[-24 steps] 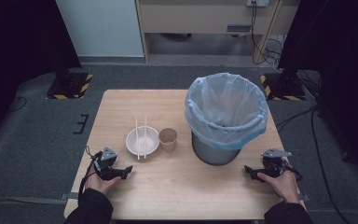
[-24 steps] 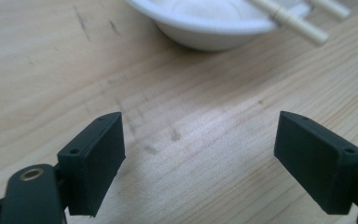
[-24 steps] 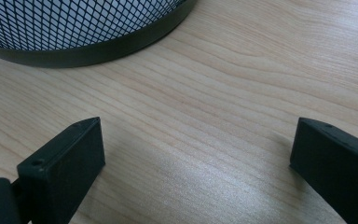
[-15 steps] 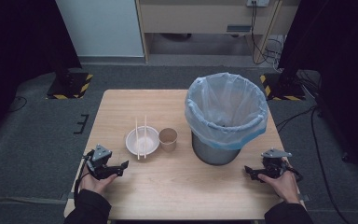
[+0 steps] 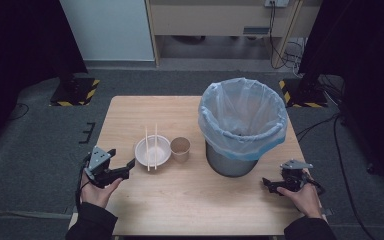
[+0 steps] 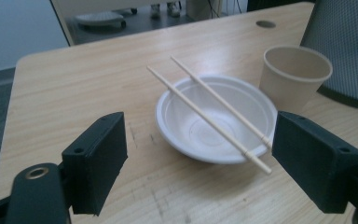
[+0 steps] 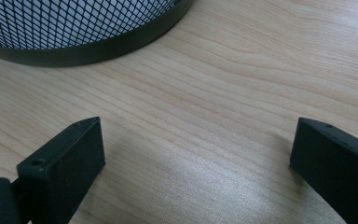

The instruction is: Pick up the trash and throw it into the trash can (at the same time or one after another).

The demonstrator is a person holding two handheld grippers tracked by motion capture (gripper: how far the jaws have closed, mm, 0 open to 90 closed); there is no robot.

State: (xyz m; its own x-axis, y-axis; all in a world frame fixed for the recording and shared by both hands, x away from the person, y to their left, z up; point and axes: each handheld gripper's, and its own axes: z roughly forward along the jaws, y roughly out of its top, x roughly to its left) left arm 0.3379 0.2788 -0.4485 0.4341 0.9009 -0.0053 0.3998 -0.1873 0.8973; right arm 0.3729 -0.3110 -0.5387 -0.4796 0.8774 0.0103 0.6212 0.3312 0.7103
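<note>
We hold both grippers with jaws released — left gripper (image 5: 125,165) near the worktop's (image 5: 190,210) left edge, facing the white bowl (image 6: 214,121) bridged by chopsticks (image 6: 209,116); right gripper (image 5: 269,184) by the bin (image 5: 242,125) near the right edge.

**No legible text in any view**

No word, brand, number or label can be read here. The white bowl (image 6: 216,119) and paper cup (image 6: 294,74) ahead of the left gripper (image 6: 200,158) are plain, and the chopsticks (image 6: 214,112) carry no print. The mesh bin (image 7: 79,28) just beyond the right gripper (image 7: 196,168) has no tag on its base band. The only sign-like marks are yellow-and-black hazard stripes (image 5: 75,91) on floor stands far beyond the bench (image 5: 195,200); they bear no lettering.
</note>
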